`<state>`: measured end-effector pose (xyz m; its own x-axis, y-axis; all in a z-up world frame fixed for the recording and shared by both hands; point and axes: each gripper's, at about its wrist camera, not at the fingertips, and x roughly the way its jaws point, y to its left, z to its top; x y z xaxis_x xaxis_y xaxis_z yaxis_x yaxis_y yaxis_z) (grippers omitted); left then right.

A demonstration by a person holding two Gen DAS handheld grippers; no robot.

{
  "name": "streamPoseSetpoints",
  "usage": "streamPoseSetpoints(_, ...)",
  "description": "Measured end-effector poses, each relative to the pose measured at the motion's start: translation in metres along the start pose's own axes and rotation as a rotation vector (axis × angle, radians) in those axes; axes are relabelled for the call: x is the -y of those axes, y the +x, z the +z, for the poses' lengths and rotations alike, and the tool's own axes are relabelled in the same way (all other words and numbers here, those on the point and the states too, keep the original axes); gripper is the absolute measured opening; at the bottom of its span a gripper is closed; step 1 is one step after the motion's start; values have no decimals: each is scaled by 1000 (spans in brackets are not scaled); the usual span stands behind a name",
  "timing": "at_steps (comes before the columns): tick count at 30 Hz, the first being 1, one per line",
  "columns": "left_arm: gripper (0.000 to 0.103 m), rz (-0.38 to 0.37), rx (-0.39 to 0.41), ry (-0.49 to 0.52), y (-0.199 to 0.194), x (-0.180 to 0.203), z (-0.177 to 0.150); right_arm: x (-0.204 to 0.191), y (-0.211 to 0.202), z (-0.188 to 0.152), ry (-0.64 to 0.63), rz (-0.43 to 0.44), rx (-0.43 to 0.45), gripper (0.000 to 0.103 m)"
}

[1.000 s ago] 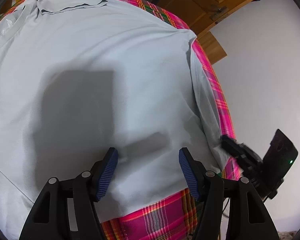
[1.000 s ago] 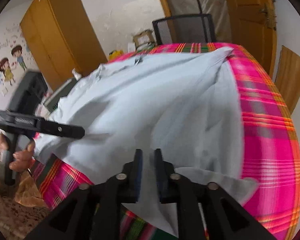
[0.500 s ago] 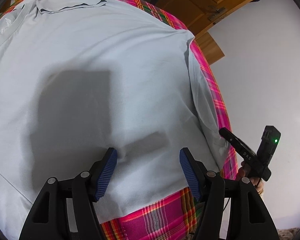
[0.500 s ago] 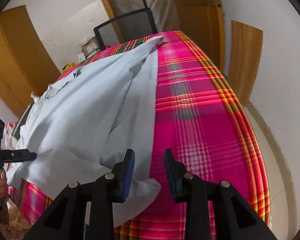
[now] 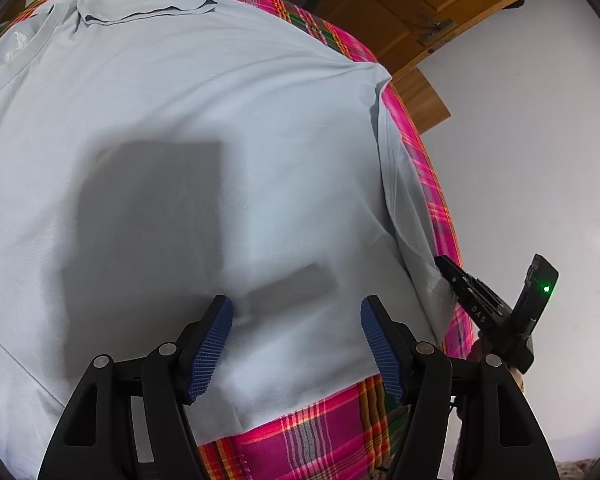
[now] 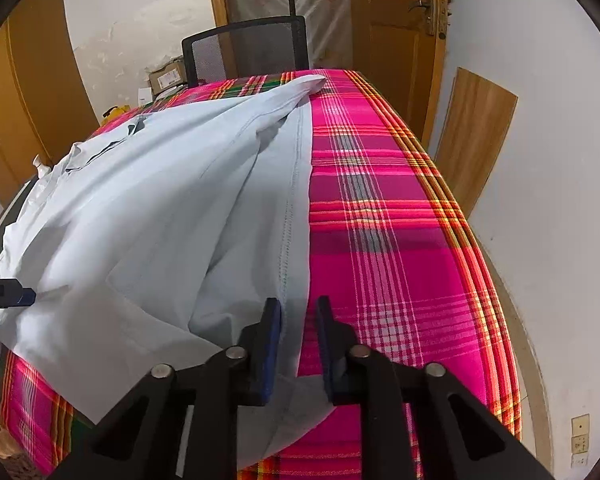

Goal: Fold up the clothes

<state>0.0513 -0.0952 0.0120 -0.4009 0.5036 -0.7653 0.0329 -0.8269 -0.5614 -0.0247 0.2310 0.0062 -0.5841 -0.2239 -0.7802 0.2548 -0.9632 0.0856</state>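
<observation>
The pale blue shirt [image 5: 220,120] lies spread over the plaid-covered worktop [image 6: 400,240], collar at the far left, its right side rumpled into long ridges. We see the left tool [image 5: 296,308] poised over the near hem, jaws wide apart and holding nothing. The right tool [image 6: 298,304] has its jaws drawn in on the stitched side hem [image 6: 288,220] at the near right corner. From the left wrist its tips look pinched together, with the cloth puckering at them. We judge the main hazard to be a shallow bite: only the hem's edge sits between the pads, so it may slip free on lifting. Catching one layer alone, or dragging the cloth while the left side stays unpinned, would skew the fold.
</observation>
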Motion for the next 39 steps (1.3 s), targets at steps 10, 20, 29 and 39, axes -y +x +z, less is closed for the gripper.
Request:
streamPoseSetpoints(10,69,23,-16,25,0,4,-6,17,-16,-4,61,-30,9,3)
streamPoseSetpoints(20,69,37,-50,52,0,13,-12,36,-16,-8,71,-98,-12,3)
streamPoseSetpoints(29,69,34,-69,67,0,13,-13,45,-16,-8,84,-123,-35,3)
streamPoseSetpoints(39,69,16,-95,114,6,25,-14,52,-29,-5,90,-43,16,6)
